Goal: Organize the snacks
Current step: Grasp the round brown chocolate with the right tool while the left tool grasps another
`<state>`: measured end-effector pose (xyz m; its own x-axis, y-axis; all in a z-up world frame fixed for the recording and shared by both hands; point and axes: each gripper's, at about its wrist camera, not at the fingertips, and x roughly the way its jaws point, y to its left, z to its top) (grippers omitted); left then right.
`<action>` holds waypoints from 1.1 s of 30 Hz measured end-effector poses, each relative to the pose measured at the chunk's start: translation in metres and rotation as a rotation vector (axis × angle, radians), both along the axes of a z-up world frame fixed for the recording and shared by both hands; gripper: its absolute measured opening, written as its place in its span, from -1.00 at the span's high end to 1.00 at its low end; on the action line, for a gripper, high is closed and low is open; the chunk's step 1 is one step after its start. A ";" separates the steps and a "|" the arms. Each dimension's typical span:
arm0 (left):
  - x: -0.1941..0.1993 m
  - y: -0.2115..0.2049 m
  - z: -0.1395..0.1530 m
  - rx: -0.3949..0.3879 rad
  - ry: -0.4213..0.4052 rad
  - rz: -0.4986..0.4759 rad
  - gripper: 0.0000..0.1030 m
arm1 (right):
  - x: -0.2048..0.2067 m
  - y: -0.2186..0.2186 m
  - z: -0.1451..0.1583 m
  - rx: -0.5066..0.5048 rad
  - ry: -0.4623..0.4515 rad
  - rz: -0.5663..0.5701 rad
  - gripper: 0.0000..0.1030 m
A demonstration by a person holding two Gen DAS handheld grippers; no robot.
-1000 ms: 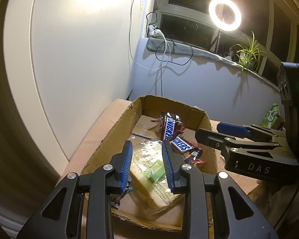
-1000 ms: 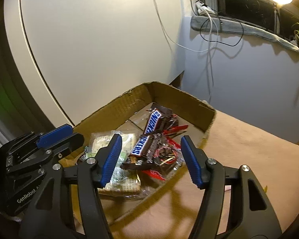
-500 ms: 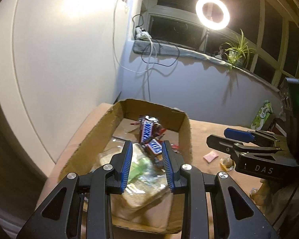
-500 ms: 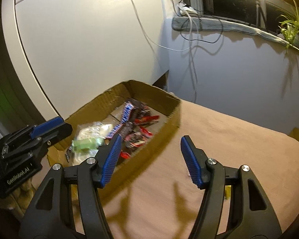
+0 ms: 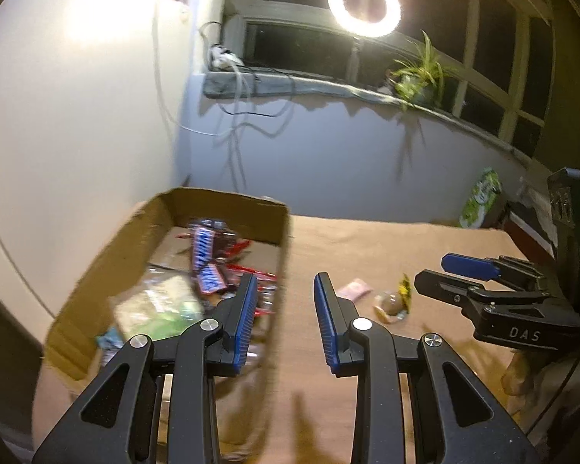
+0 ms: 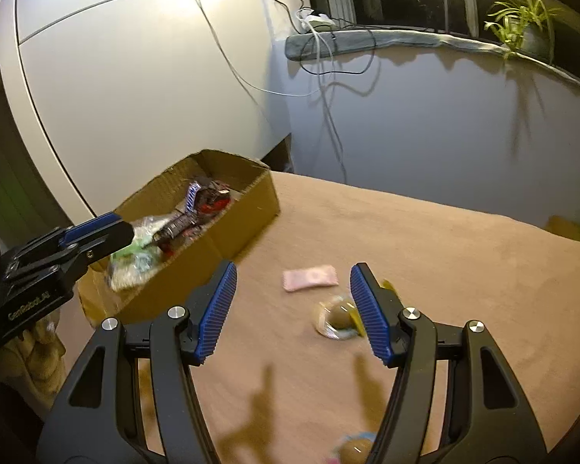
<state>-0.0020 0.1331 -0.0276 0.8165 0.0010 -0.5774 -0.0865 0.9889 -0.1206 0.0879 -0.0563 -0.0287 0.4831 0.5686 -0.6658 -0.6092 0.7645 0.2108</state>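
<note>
The cardboard box [image 6: 197, 232] is sitting at the far left corner of the bench [image 6: 425, 255], against the white wall, and it is already holding a good pile; chocolate bars [image 5: 207, 259] in glossy brown-and-blue wrappers are lying toward its far end, and a crinkly clear packet with green inside [image 5: 156, 309] is resting nearer the front; so most of the sorting is looking done. What is left is lying loose on the tan, felt-like bench cover: a flat pink sachet [image 6: 309, 278], a round sweet in clear wrap with a yellow twist [image 6: 338, 319] just beside it, and another round wrapped sweet [image 6: 353, 448] peeking in at the bottom edge, too blurred to describe further.

The left hand-held gripper [image 5: 286, 323] is hanging over the box's right wall, its ribbed blue pads narrowly apart and gripping nothing; the right hand-held gripper [image 6: 294, 311] is pointing down at the loose sweets, jaws standing about half open and empty, the round sweet sitting just inside the right-hand pad [image 6: 369, 313] but, as far as I can tell, not touching it.

My read: the box is nearly filled, three small pieces are waiting to go in, and the slippery round wrapper is looking like the trickier pickup.
</note>
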 end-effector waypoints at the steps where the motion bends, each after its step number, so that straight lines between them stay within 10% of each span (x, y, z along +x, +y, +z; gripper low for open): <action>1: 0.002 -0.005 -0.001 0.003 0.004 -0.011 0.44 | -0.001 -0.005 -0.001 -0.007 0.000 -0.003 -0.24; 33: 0.092 -0.109 -0.076 0.132 0.255 -0.247 0.44 | -0.048 -0.075 -0.067 -0.116 0.121 0.094 -0.08</action>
<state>0.0905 0.0237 -0.1039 0.6313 -0.0898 -0.7703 0.1452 0.9894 0.0036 0.0397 -0.1316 -0.0962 0.3433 0.5237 -0.7796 -0.6549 0.7285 0.2010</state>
